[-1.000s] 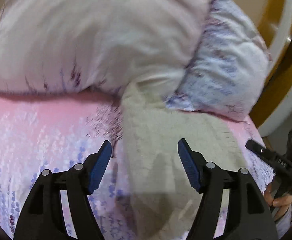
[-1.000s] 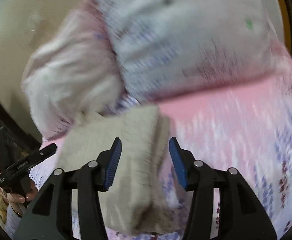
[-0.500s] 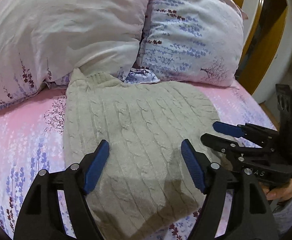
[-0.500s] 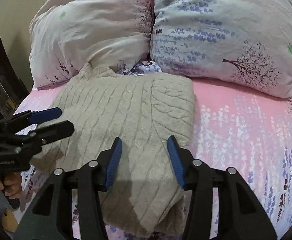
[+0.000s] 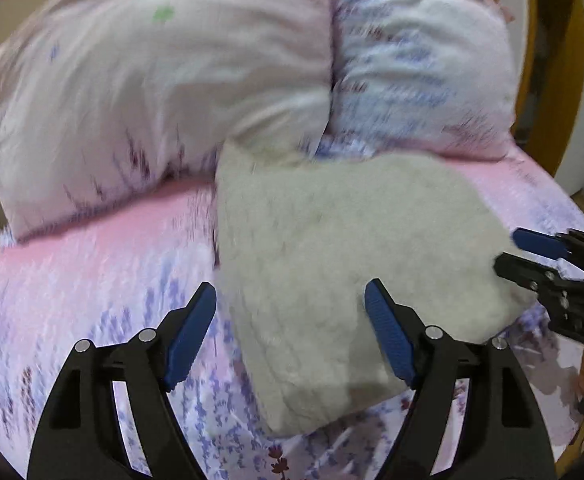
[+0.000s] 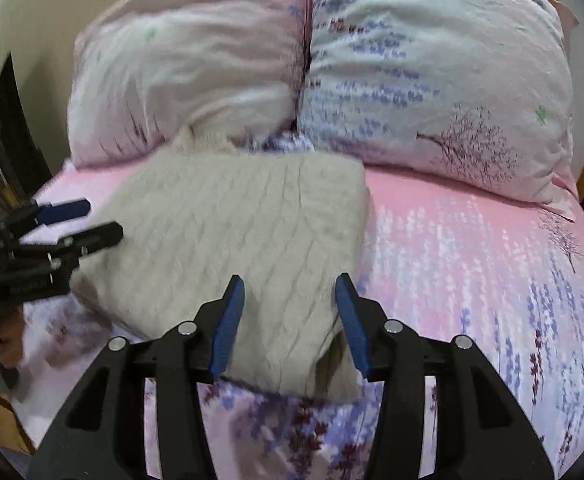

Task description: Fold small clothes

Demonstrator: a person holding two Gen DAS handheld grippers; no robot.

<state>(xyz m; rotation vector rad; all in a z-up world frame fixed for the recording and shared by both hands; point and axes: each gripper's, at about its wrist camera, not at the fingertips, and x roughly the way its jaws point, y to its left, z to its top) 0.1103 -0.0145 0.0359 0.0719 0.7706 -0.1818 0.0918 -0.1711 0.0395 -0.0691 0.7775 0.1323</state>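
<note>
Cable-knit sweater (image 6: 243, 240) lies folded on bed (image 6: 472, 280) against pillows (image 6: 432, 72) | left gripper (image 5: 289, 336), right gripper (image 6: 289, 320): jaws open, empty | we judge both positioned to take the next fold.

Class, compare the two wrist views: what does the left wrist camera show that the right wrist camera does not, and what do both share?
Only the left wrist view shows the open left gripper from behind and wooden bed frame at right. Only the right wrist view shows the sweater's cable knit sharply and the tree print on the right pillow. Both show the folded beige sweater, two pillows and pink floral sheet.
</note>
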